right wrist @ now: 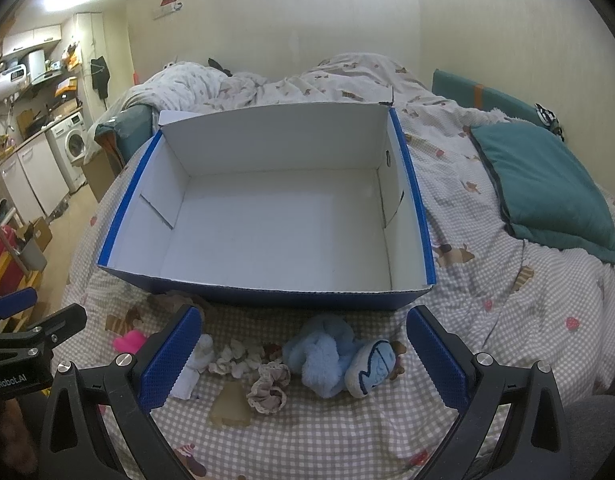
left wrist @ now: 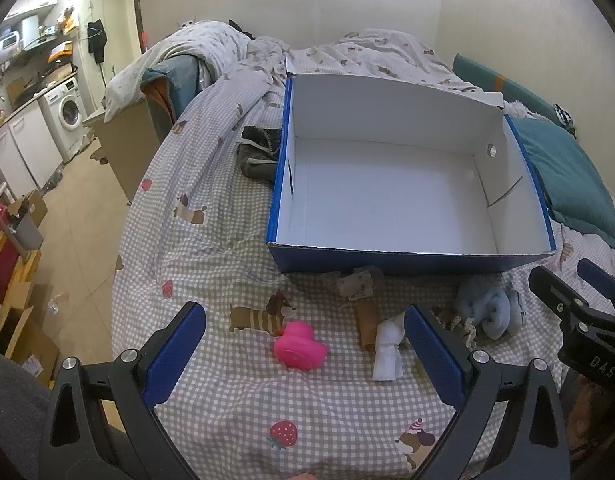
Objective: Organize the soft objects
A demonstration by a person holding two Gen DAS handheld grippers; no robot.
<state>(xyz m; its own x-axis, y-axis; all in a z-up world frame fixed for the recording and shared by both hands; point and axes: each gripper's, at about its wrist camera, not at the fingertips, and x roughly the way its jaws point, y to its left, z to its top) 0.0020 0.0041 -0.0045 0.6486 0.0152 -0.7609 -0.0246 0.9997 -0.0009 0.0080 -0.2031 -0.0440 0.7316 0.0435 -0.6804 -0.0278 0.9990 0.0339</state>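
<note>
Nothing is packed yet: the box (right wrist: pixel 275 216) sits open on the bed (right wrist: pixel 487 280) with its white floor bare. All the soft things lie on the sheet just in front of its near wall. From left to right they are a pink duck (left wrist: pixel 300 346), a white roll (left wrist: pixel 387 350), a lace scrunchie (right wrist: pixel 268 390), a blue plush (right wrist: pixel 323 354) and a small blue-and-white toy (right wrist: pixel 372 366) touching the plush. A brown piece (left wrist: pixel 367 322) and tagged items (left wrist: pixel 357 282) lie nearer the box.

The left gripper (left wrist: pixel 305 354) hovers with jaws released wide around the duck and roll, grasping nothing. The right gripper (right wrist: pixel 303 350) is likewise spread wide, empty, framing the plush and scrunchie.

By my judgement the task is at its start, with every item left to move.
</note>
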